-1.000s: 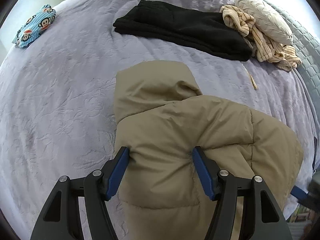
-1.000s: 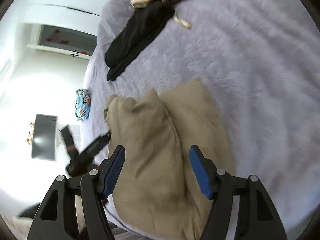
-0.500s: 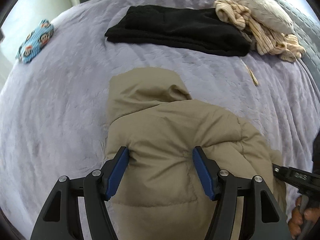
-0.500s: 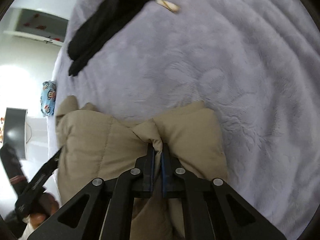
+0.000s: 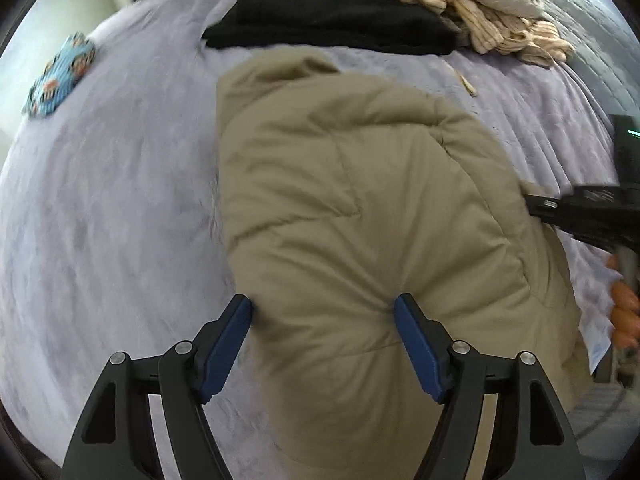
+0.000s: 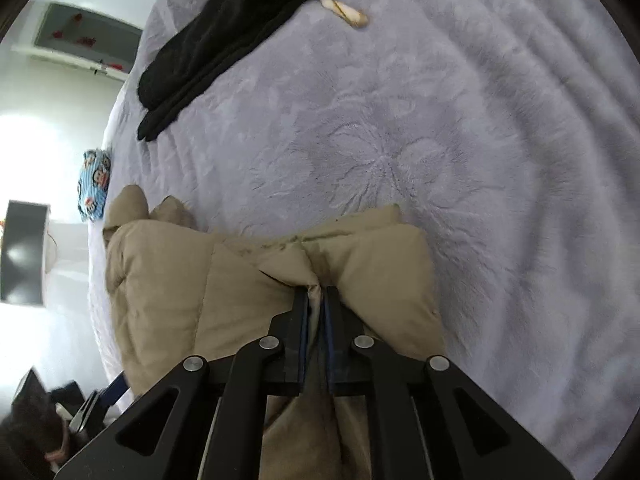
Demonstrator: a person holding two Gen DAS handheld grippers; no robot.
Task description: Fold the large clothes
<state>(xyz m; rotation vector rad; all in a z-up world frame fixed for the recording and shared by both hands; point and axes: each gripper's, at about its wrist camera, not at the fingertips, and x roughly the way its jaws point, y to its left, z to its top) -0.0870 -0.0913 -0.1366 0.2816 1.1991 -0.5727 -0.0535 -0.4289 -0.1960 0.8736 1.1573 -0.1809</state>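
A tan puffer jacket (image 5: 360, 200) lies bunched on the lilac bed cover (image 5: 100, 200), hood end toward the black garment. My left gripper (image 5: 322, 314) straddles a puffy fold of its near edge. The jaws are opening, and the fold still fills the gap and touches both blue pads (image 5: 404, 320). My right gripper (image 6: 316, 294) is shut on a thin pinch of the jacket (image 6: 180, 288) at its edge. In the left wrist view the right gripper (image 5: 580, 208) reaches in from the right side of the jacket.
A folded black garment (image 5: 332, 16) lies at the far side, with cream clothes (image 5: 480, 20) beside it. A blue patterned pouch (image 5: 60, 76) sits at the left edge of the bed. A hand (image 5: 624, 308) shows at the right; the bed's edge lies near both grippers.
The right gripper went from open over the jacket to shut on its edge. The left gripper slid along with the jacket, whose hood end now lies nearer the black garment; its jaws stand slightly wider.
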